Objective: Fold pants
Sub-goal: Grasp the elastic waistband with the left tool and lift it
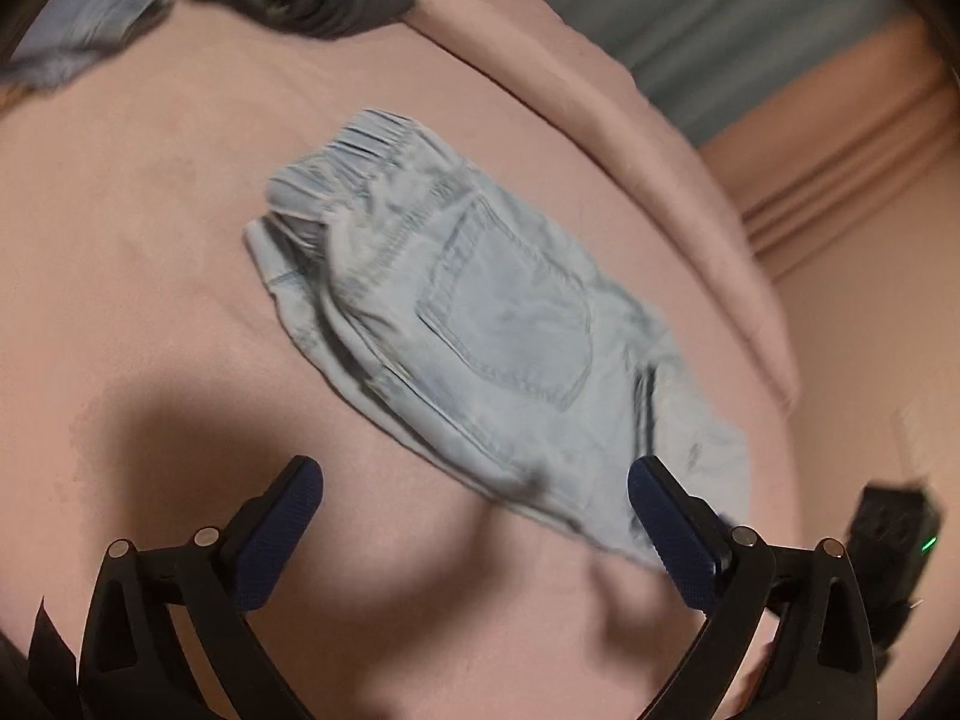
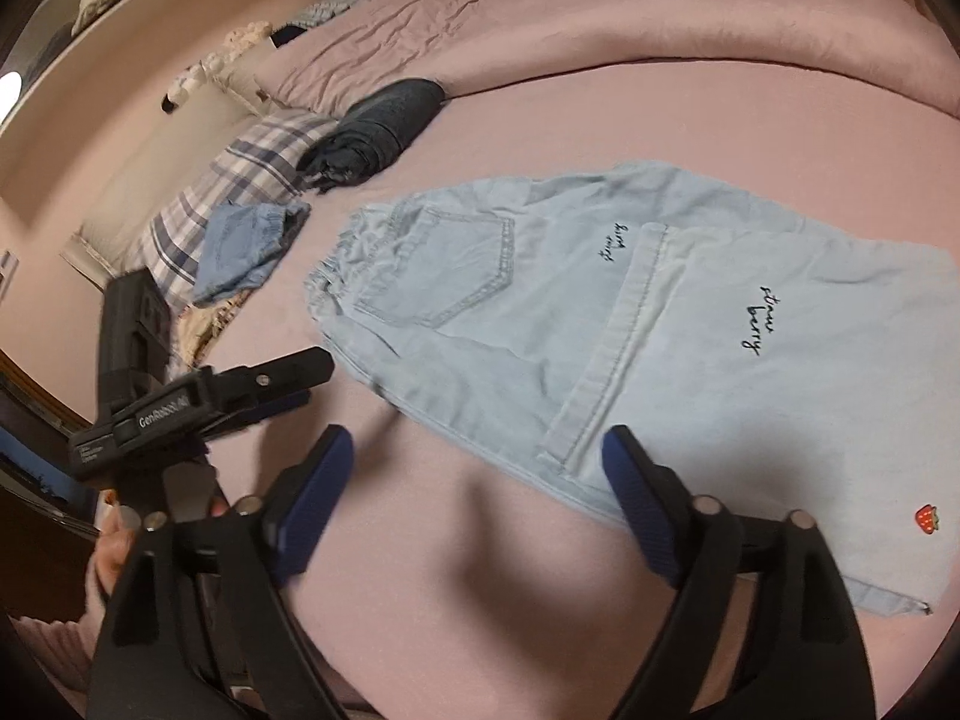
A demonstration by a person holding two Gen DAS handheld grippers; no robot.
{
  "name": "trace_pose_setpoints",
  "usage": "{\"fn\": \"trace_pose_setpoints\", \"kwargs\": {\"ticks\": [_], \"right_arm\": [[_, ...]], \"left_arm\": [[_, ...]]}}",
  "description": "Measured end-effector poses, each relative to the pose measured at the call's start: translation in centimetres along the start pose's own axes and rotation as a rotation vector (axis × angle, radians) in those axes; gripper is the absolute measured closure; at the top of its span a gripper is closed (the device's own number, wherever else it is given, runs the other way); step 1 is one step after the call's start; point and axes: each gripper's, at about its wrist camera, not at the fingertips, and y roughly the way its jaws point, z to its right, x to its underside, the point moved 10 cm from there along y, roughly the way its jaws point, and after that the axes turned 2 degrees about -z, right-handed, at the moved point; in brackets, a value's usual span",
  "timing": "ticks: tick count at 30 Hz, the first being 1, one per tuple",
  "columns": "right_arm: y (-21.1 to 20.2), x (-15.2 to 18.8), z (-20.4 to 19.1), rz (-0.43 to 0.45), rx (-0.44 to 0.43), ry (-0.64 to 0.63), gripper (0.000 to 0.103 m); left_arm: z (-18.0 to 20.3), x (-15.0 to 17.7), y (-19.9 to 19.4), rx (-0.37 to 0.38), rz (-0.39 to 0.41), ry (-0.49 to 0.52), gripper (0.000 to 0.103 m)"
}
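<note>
I am looking down at a bed covered with a pink sheet [image 2: 492, 120]. A pair of light blue denim pants [image 2: 630, 324] lies folded on the sheet, with the elastic waistband toward the far left and the legs doubled back over the seat. A back pocket faces up, small dark stitched lettering reads "strawberry", and a tiny red strawberry patch sits near the hem closest to me.

My right gripper [image 2: 477, 450] hangs just above the near edge of the pants. Its two blue-padded fingers are spread wide, with nothing between them; the right finger is over the denim and the left finger over bare sheet.

From the left wrist camera, which is blurred, the pants [image 1: 480, 324] lie ahead and slightly to the right. My left gripper [image 1: 474, 483] is also spread wide and empty, with the near corner of the denim between its fingertips but not touched.

In the right wrist view the left gripper [image 2: 282, 384] appears at the left, beside the pants.

Farther off lie a rolled dark garment [image 2: 378, 126], a smaller folded blue denim piece [image 2: 246, 240], and a plaid pillow [image 2: 240, 180].
</note>
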Motion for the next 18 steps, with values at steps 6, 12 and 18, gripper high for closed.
{"fn": "trace_pose_setpoints", "kwargs": {"ticks": [6, 12, 18], "right_arm": [[0.1, -0.4, 0.3, 0.013, -0.002, 0.023, 0.014], [0.4, -0.6, 0.5, 0.008, 0.001, 0.016, 0.014], [0.3, -0.5, 0.8, 0.010, -0.010, 0.018, 0.014]], "left_arm": [[-2.9, -1.5, -0.8, 0.069, 0.016, -0.132, 0.002], [-4.3, -3.1, 0.1, 0.132, 0.019, -0.241, 0.002], [-3.9, -5.2, 1.7, 0.176, -0.037, -0.323, 0.002]]}}
